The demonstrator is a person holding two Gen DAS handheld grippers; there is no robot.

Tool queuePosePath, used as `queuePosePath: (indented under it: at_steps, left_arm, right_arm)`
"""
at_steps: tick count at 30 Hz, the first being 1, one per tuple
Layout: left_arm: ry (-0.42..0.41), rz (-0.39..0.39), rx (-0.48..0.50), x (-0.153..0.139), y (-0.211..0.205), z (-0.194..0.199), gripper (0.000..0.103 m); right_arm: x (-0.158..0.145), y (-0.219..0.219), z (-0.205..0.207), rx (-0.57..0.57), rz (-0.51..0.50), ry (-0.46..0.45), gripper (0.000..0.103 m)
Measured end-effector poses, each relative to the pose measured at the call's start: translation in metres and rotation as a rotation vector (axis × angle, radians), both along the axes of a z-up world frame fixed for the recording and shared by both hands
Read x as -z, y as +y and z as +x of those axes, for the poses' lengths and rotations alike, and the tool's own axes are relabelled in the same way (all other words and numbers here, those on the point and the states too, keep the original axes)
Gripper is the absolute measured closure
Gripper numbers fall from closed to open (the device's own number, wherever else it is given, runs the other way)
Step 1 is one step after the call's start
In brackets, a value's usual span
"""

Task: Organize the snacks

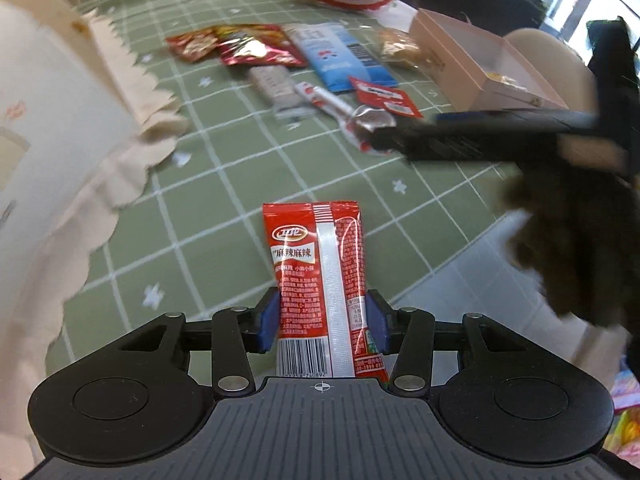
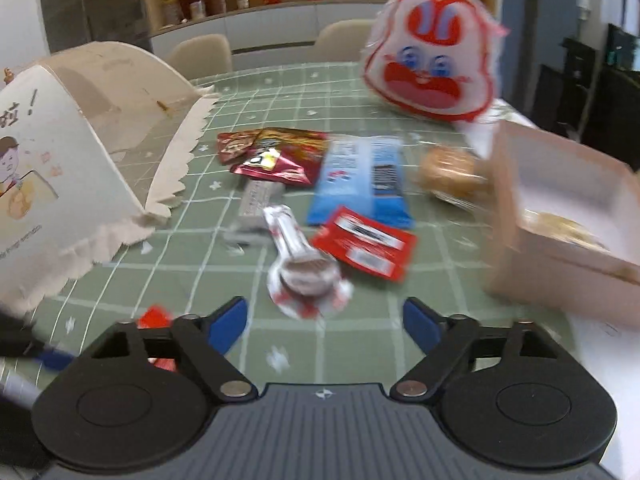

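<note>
My left gripper [image 1: 322, 308] is shut on a red spicy-snack packet [image 1: 316, 264], which stands upright between the blue pads above the green checked tablecloth [image 1: 208, 200]. My right gripper [image 2: 324, 320] is open over the cloth with nothing between its fingers. Just beyond it lies a round snack in a red-and-white wrapper [image 2: 304, 268]. Behind that are a flat red packet [image 2: 364, 244], a blue packet [image 2: 360, 180], a grey bar [image 2: 256, 200], dark red packets [image 2: 280, 152] and a wrapped bun [image 2: 452, 172]. In the left wrist view the right gripper's fingers [image 1: 440, 142] reach in from the right.
A pink open box [image 2: 560, 216] with something pale inside stands at the right. A white paper box with a jagged torn edge [image 2: 60, 152] lies at the left. A rabbit-face bag [image 2: 432, 68] stands at the back. Chairs and a shelf are beyond the table.
</note>
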State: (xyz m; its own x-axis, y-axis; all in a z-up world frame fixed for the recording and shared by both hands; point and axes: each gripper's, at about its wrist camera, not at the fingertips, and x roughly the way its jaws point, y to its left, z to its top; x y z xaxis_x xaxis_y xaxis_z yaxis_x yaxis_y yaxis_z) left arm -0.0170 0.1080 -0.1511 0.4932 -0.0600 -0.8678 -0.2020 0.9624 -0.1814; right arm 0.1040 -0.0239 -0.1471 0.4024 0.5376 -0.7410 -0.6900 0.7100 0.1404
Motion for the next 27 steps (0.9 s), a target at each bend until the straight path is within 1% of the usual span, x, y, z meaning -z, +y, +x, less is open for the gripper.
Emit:
queuePosePath:
  at_steps: [1,3,4,5,6,9,11,13,15,18,21,23,25,27]
  left_arm:
    - [-0.003,-0.006,-0.013,-0.001,0.002,-0.004,0.052]
    - [-0.006,-0.015,-0.041,-0.002,0.007,-0.013,0.052]
    - [-0.006,-0.020,-0.054,-0.003,0.009,-0.016,0.052]
    - [-0.009,-0.024,-0.065,-0.003,0.010,-0.019,0.052]
    - [-0.011,-0.028,-0.071,-0.004,0.010,-0.021,0.052]
    - [-0.019,-0.042,-0.066,-0.008,0.007,-0.025,0.052]
    - [-0.021,-0.062,-0.032,-0.011,-0.002,-0.024,0.052]
    - [-0.022,-0.082,0.019,-0.014,-0.015,-0.021,0.052]
    - [-0.027,-0.098,0.089,-0.020,-0.033,-0.014,0.052]
    - [-0.051,-0.114,0.184,-0.034,-0.059,-0.004,0.052]
    - [-0.098,-0.156,0.282,-0.057,-0.083,0.015,0.052]
    - [-0.149,-0.176,0.340,-0.080,-0.097,0.035,0.052]
    - [-0.219,-0.171,0.374,-0.107,-0.108,0.059,0.052]
    - [-0.293,-0.163,0.387,-0.133,-0.115,0.088,0.052]
  right_arm:
    - [0.005,0.009,0.007,0.012,0.001,0.022,0.031]
    - [0.014,0.021,0.019,0.037,-0.003,0.053,0.040]
    - [0.016,0.025,0.020,0.048,-0.013,0.038,0.050]
    - [0.014,0.029,0.019,0.035,-0.032,0.021,0.058]
    - [0.012,0.030,0.015,0.018,-0.047,0.015,0.058]
    - [-0.004,0.021,-0.004,-0.028,-0.038,-0.001,0.058]
    - [-0.016,0.005,-0.017,-0.039,-0.018,0.007,0.058]
    - [-0.028,-0.018,-0.026,-0.018,0.009,0.013,0.058]
    - [-0.039,-0.043,-0.033,0.031,0.026,0.013,0.058]
    - [-0.053,-0.087,-0.039,0.143,0.018,-0.016,0.058]
    - [-0.073,-0.135,-0.043,0.280,0.015,-0.061,0.058]
    - [-0.086,-0.164,-0.046,0.373,0.007,-0.095,0.058]
    - [-0.096,-0.189,-0.052,0.454,-0.004,-0.135,0.058]
    - [-0.102,-0.212,-0.059,0.522,-0.009,-0.152,0.058]
